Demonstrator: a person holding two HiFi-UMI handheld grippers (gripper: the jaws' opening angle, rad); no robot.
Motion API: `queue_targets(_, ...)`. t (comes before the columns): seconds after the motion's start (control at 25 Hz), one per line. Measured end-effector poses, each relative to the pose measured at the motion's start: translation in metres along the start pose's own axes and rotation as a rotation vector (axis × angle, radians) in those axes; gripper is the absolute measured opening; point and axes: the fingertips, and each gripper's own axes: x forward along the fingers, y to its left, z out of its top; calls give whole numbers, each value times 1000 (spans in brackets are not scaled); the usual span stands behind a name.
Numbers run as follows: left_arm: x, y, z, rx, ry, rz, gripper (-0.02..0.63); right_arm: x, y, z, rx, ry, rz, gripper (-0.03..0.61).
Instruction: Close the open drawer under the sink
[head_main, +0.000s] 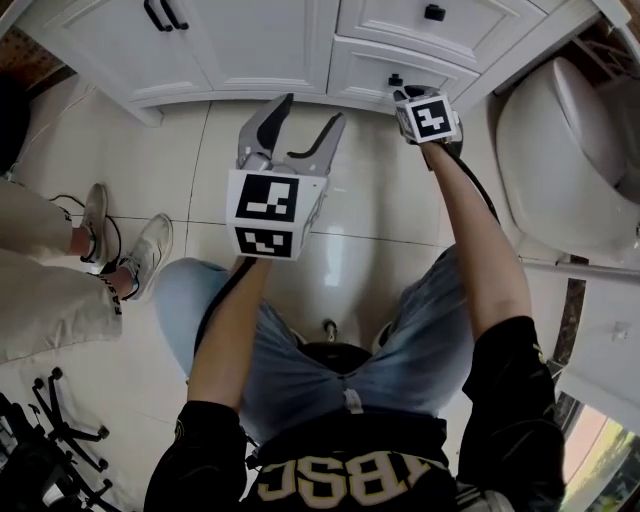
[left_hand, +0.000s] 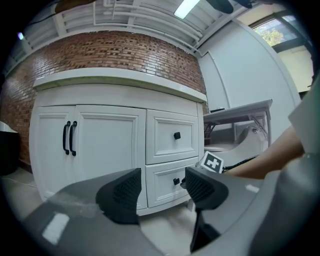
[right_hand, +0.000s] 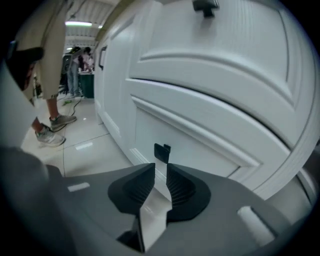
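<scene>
Right gripper (right_hand: 160, 168), jaws pinched together on nothing, sits at the head view's upper right, tips just short of the black knob (right_hand: 161, 151) of the lower drawer (right_hand: 215, 150). That drawer's front lies straight ahead. Left gripper (head_main: 311, 110) hangs spread and empty at centre, farther off.

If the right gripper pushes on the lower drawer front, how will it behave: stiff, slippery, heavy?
The lower drawer front looks like a rigid painted panel, so it likely will not flex. Its glossy face may let the right gripper slip; pressing beside the small black knob seems safer. It probably slides straight, not tips.
</scene>
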Motion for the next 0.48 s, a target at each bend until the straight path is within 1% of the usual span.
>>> queue_targets(0.08, -7, -2, 1, 26, 1, -11, 276, -24, 11, -2, -29, -45, 41, 77)
queue_targets(0.12, -11, -3, 1, 36, 3, -12, 276, -41, 8, 2, -23, -85, 29, 78)
queue_targets(0.16, -14, -3, 1, 40, 2, -11, 276, -59, 2, 9, 5, -138, 7, 78)
queue_targets(0.2, -16, -5, 3, 39, -2, -9, 276, -79, -4, 19, 55, -201, -10, 78)
queue_targets(0.24, -18, -7, 6, 35, -9, -8, 276, -100, -9, 28, 117, -268, -12, 78)
queue_targets(0.32, -25, -15, 14, 29, -31, -8, 276, -142, -7, 43, 217, -398, 16, 78)
queue_targets(0.4, -35, -24, 20, 25, -49, -7, 276, -184, 2, 51, 253, -508, 39, 80)
queue_targets(0.48, -45, -33, 26, 15, -69, -1, 276, -223, 11, 53, 258, -589, 32, 81)
